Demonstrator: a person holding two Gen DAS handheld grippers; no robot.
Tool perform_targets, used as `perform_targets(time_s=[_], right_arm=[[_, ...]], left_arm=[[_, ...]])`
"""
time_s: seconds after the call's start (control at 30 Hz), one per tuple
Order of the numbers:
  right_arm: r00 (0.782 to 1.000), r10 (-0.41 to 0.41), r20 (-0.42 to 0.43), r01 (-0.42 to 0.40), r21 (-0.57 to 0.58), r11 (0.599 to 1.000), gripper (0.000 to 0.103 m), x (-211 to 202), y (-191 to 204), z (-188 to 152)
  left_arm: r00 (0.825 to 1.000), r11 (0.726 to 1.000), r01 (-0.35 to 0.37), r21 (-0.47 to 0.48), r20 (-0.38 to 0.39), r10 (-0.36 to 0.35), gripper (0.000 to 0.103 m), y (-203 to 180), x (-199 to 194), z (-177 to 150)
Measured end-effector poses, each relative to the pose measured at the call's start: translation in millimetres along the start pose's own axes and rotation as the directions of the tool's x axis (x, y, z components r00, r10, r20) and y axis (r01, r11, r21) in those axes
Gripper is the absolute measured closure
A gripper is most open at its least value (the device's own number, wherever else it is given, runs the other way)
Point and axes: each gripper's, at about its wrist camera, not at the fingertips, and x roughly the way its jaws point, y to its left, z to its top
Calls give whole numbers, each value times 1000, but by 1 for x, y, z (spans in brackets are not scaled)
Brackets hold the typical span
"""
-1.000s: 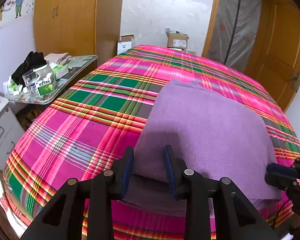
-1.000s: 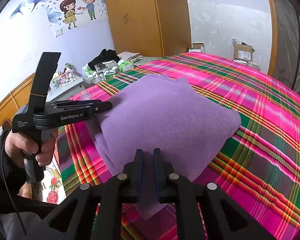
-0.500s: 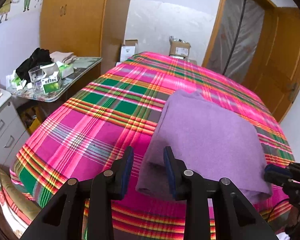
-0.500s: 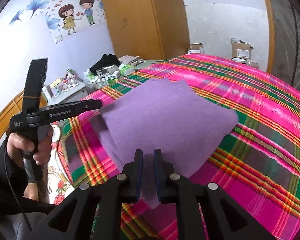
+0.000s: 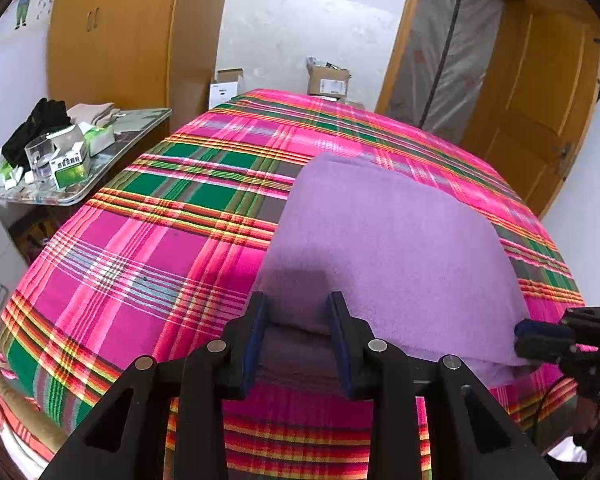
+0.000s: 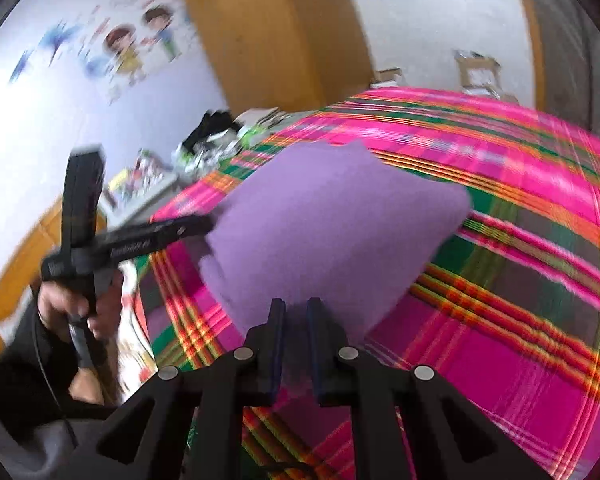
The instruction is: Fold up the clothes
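Observation:
A folded purple cloth [image 5: 380, 248] [image 6: 332, 232] lies on the plaid bed [image 5: 160, 248]. My left gripper [image 5: 298, 312] stands open at the cloth's near left edge, and the thick folded edge sits between its fingers. From the right wrist view the left gripper [image 6: 204, 226] touches that edge, with a person's hand [image 6: 80, 304] on its handle. My right gripper [image 6: 296, 316] is shut on the cloth's near corner, which hangs down between the fingers. In the left wrist view the right gripper [image 5: 540, 340] pinches the cloth's near right corner.
A glass side table [image 5: 132, 128] with boxes, a cup and dark clothes stands left of the bed. Cardboard boxes [image 5: 326, 80] sit beyond the far end. A wardrobe [image 5: 120, 40] is at the back left and a wooden door [image 5: 540, 100] at the right.
The left gripper drew back from the cloth's edge, then came in again so the edge fills its gap. The right gripper rolled and shifted, still holding the corner; its view is now blurred.

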Motion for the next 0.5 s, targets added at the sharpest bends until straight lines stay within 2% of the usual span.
perform_targets(time_s=[0.1,0.27,0.43,0.5], right_arm=[[1000,23,20,-26,136,990,91,-7,-26,0],[994,89,57,-103,314,944,53,-11,-60,-7],[977,208,43,-205,459,865,53,1,-79,-13],[977,210,42,-205,461,863,51,2,-79,-11]], left_arm=[[1000,1000,-14,-26,2,14,70,11,-3,2],[1000,997,-9,-77,0,9,70,31,-8,8],[996,994,76,-80,-38,-79,61,27,0,14],[993,992,98,-74,-59,-102,61,24,7,16]])
